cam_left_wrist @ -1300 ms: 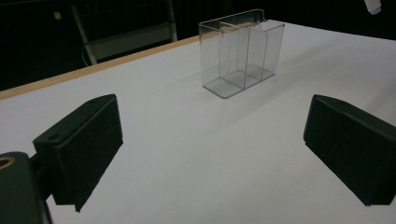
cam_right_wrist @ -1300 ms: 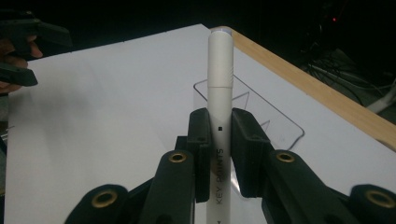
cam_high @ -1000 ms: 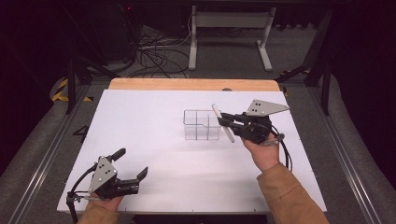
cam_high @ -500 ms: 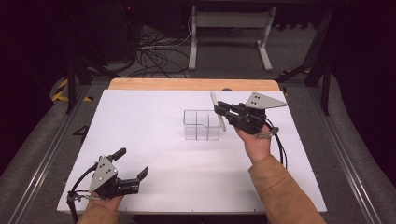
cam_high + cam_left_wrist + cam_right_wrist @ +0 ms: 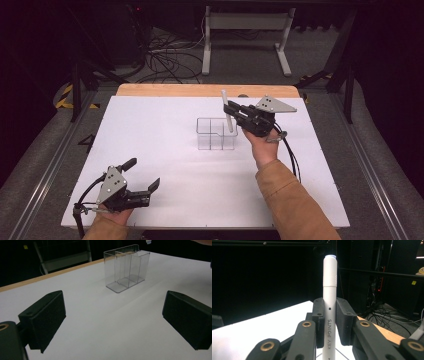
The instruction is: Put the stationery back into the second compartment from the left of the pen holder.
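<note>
My right gripper (image 5: 231, 111) is shut on a white marker pen (image 5: 227, 111) and holds it nearly upright over the right end of a clear plastic organiser (image 5: 216, 134) with compartments. In the right gripper view the white marker pen (image 5: 329, 302) stands between the two black pads, cap end up, with "KEY POINTS" printed on its barrel. My left gripper (image 5: 141, 176) rests near the table's front left corner, open and holding nothing. Its view looks between the wide-apart pads (image 5: 45, 317) toward the clear organiser (image 5: 126, 270) on the white table.
The white table top (image 5: 165, 145) has a wooden strip along its far edge (image 5: 200, 90). Behind it are a tangle of cables (image 5: 165, 57) on the floor and a grey metal stand (image 5: 245, 30). Metal rails run down both sides of the table.
My right gripper has carried the marker leftward and slightly down, from beside the organiser's right end to just over it. The left gripper has stayed where it was.
</note>
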`<control>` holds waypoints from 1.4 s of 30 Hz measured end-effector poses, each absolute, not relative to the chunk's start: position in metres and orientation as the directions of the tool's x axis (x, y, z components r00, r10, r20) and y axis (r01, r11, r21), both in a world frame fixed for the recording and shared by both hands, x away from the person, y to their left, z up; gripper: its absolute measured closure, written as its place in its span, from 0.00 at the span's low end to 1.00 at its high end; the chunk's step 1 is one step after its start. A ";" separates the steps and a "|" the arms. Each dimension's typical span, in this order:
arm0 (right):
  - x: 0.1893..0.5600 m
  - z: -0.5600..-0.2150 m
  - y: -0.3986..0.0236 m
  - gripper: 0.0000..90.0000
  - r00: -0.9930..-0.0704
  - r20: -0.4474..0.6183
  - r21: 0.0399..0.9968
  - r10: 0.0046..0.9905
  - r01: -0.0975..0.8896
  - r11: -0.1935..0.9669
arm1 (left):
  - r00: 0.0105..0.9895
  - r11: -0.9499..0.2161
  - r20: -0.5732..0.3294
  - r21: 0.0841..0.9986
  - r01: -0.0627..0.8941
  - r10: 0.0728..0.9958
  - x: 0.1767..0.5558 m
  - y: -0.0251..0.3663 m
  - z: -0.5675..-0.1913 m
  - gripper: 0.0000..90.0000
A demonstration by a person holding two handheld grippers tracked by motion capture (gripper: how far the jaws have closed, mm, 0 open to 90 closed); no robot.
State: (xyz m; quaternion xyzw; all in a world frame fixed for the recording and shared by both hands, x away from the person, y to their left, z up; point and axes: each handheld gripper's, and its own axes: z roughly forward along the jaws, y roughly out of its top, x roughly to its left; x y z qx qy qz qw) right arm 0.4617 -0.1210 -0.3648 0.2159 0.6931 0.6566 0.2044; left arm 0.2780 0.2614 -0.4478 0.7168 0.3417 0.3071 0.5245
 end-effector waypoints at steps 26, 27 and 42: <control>0.471 -0.379 -0.100 0.87 -0.823 -0.006 0.999 0.568 0.015 0.033 | 0.582 -0.216 0.080 0.962 0.169 0.810 0.279 0.261 -0.448 0.07; 0.472 -0.380 -0.099 0.87 -0.823 -0.004 0.999 0.567 0.018 0.033 | 0.582 -0.216 0.080 0.962 0.169 0.809 0.279 0.261 -0.448 0.07; 0.478 -0.391 -0.089 0.87 -0.828 0.014 0.997 0.560 0.056 0.058 | 0.583 -0.217 0.079 0.961 0.170 0.808 0.279 0.261 -0.448 0.07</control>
